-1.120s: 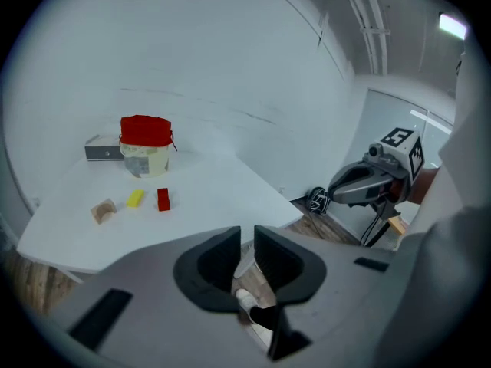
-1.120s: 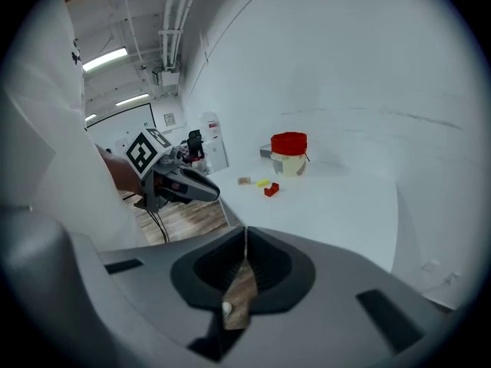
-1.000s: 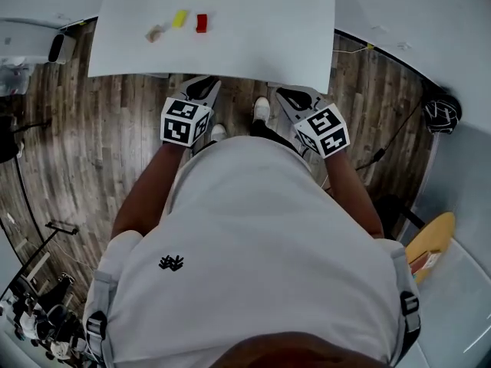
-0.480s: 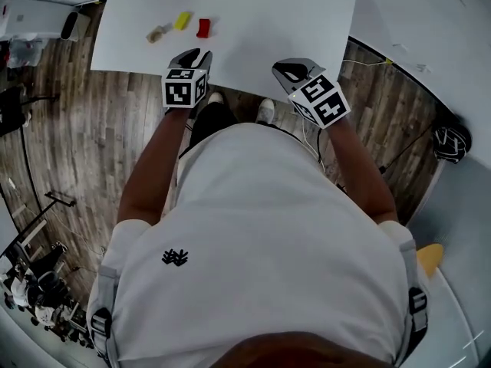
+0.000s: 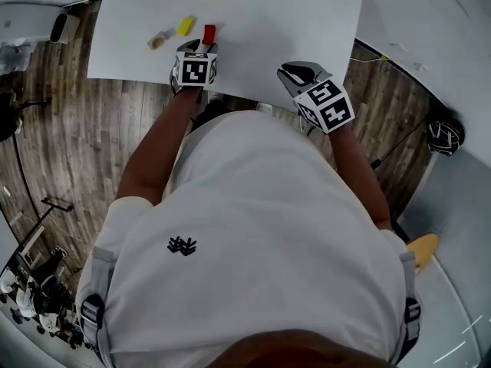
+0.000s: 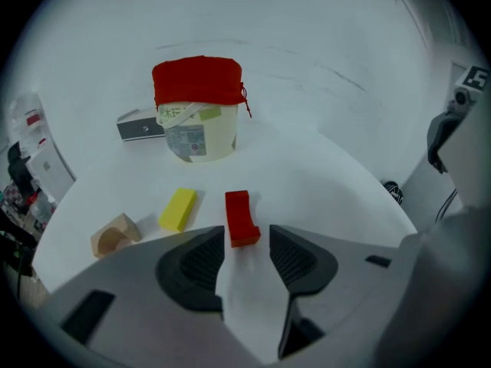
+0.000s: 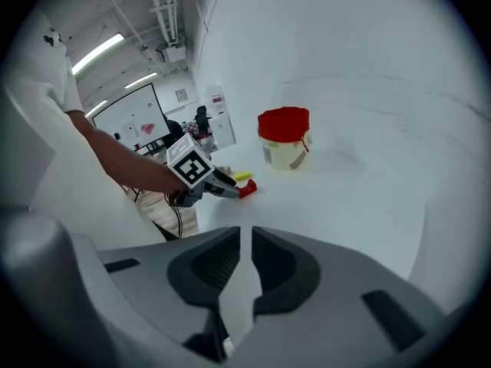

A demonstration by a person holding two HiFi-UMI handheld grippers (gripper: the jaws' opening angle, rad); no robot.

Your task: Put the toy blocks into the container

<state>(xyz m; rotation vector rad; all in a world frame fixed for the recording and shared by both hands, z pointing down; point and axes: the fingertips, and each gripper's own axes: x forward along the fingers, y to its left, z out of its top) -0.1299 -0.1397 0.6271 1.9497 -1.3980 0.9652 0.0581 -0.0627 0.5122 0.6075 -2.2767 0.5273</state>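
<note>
Your left gripper (image 6: 246,240), jaws just opened wide, frames the near end of the red block (image 6: 240,213): ease further over it, then close squarely (right gripper (image 7: 245,236) nearly closed, empty).

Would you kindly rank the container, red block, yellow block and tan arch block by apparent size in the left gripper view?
1. container
2. red block and tan arch block, about alike
3. yellow block, slightly smaller
Nearness may skew this.
</note>
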